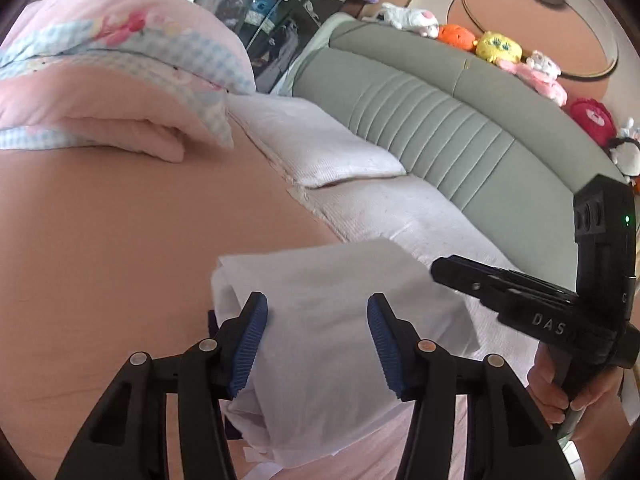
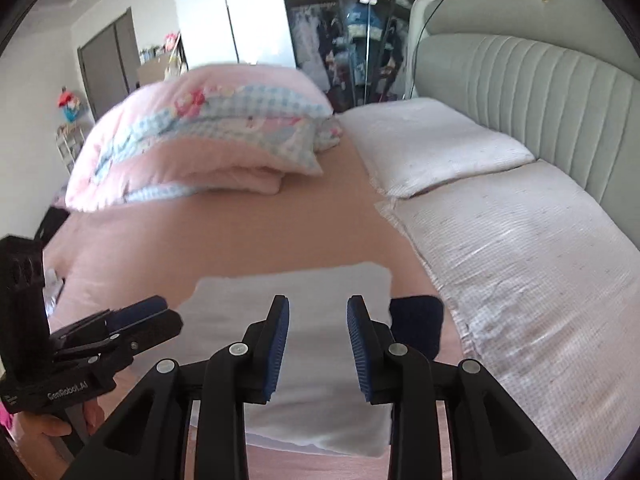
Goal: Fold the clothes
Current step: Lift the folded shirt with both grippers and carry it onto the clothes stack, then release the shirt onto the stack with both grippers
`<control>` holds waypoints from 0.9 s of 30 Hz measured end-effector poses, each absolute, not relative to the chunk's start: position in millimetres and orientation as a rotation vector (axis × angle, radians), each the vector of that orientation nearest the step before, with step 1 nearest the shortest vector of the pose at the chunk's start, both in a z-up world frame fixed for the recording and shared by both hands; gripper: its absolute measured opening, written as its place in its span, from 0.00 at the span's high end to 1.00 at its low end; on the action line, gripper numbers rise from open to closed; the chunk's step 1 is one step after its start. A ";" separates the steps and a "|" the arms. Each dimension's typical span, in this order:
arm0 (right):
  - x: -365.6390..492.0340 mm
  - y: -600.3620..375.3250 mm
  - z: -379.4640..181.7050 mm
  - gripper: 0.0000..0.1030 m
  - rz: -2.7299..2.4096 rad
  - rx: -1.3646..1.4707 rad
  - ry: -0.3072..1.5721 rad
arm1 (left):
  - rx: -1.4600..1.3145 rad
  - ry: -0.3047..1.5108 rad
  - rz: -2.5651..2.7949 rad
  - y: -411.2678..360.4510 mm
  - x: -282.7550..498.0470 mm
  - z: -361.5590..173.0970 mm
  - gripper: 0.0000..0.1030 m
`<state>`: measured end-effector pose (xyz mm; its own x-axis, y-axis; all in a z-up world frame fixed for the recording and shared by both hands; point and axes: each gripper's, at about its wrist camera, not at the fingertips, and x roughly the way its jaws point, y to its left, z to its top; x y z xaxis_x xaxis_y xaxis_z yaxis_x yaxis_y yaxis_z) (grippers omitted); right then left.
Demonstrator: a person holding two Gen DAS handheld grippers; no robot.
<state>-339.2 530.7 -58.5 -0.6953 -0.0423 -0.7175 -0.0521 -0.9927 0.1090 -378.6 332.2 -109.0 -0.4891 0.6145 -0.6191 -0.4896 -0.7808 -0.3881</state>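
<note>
Soft, even daylight fills my views, with faint shadows. Fisheye bending curves the edges inside dark corners. The quilt (image 2: 200,140) looks slightly smeared.

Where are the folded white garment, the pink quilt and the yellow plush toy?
folded white garment (image 2: 320,292): right wrist view, its flat top layer.
pink quilt (image 2: 208,136): right wrist view, its patterned upper fold.
yellow plush toy (image 1: 500,46): left wrist view, middle of its body.

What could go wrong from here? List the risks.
1. Both the left gripper and the right gripper stand open over the folded white garment, so closing could catch only the top layer and undo the fold.
2. A dark cloth peeks out beside it and could snag.
</note>
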 end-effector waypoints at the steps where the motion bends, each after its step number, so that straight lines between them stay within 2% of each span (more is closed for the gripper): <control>1: -345.1 531.8 -71.4 0.71 2.856 -1.286 0.190 | -1.061 -0.188 2.275 333.9 -383.6 -119.8 0.62; 2: -347.8 535.6 -84.0 0.72 2.837 -1.326 0.201 | -1.079 -0.216 2.282 327.3 -386.1 -127.7 0.63; 3: -347.4 542.0 -94.9 0.76 2.830 -1.343 0.214 | -1.093 -0.253 2.286 319.4 -388.1 -135.3 0.63; 6: -335.4 555.6 -104.2 0.79 2.884 -1.317 0.250 | -1.139 -0.346 2.244 306.9 -393.5 -147.1 0.55; 11: -332.9 554.9 -88.4 0.74 2.873 -1.336 0.266 | -1.125 -0.346 2.253 302.4 -385.5 -127.9 0.55; 12: -331.2 551.2 -82.2 0.71 2.859 -1.332 0.263 | -1.114 -0.342 2.275 297.5 -381.4 -121.8 0.55; 14: -324.0 540.0 -68.1 0.59 2.834 -1.308 0.249 | -1.089 -0.342 2.317 284.1 -372.4 -109.7 0.53; 15: -319.3 532.6 -60.5 0.50 2.832 -1.287 0.240 | -1.085 -0.347 2.332 275.0 -368.9 -104.9 0.49; 16: -314.2 523.2 -53.0 0.42 2.841 -1.264 0.233 | -1.082 -0.353 2.346 265.8 -365.6 -100.5 0.40; 22: -295.6 466.6 -18.6 0.28 2.874 -1.198 0.200 | -1.132 -0.265 2.453 200.1 -352.1 -76.7 0.16; 27: -287.9 410.2 -5.0 0.24 2.885 -1.186 0.161 | -1.134 -0.263 2.600 140.5 -338.2 -44.6 0.14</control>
